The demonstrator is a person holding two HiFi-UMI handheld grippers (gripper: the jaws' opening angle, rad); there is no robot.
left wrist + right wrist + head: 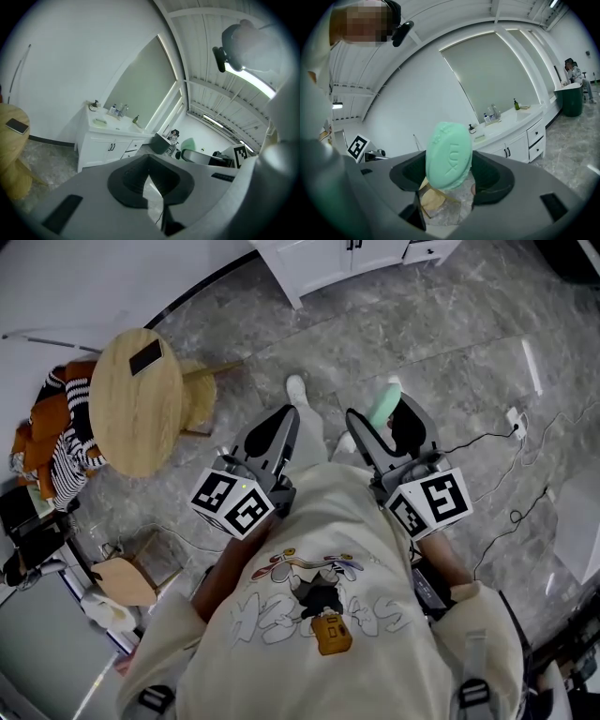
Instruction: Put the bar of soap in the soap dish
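You are at the carry step. Your right gripper [450,177] has its jaws clamped on the bar of soap [448,155], which stands on edge between the pads and rises well past their tips. Your left gripper [149,174] has its jaws closed tip to tip, with nothing between them.

The white vanity [511,136] lies well ahead of both pairs of jaws, so the next move likely calls for walking up to it and bringing the soap down over the dish before the jaws let go.

The soap dish itself is hard to make out. A pale, shallow thing [100,123] on the vanity counter may be it, but it is too small to tell. The soap also hides the pad faces that grip it.
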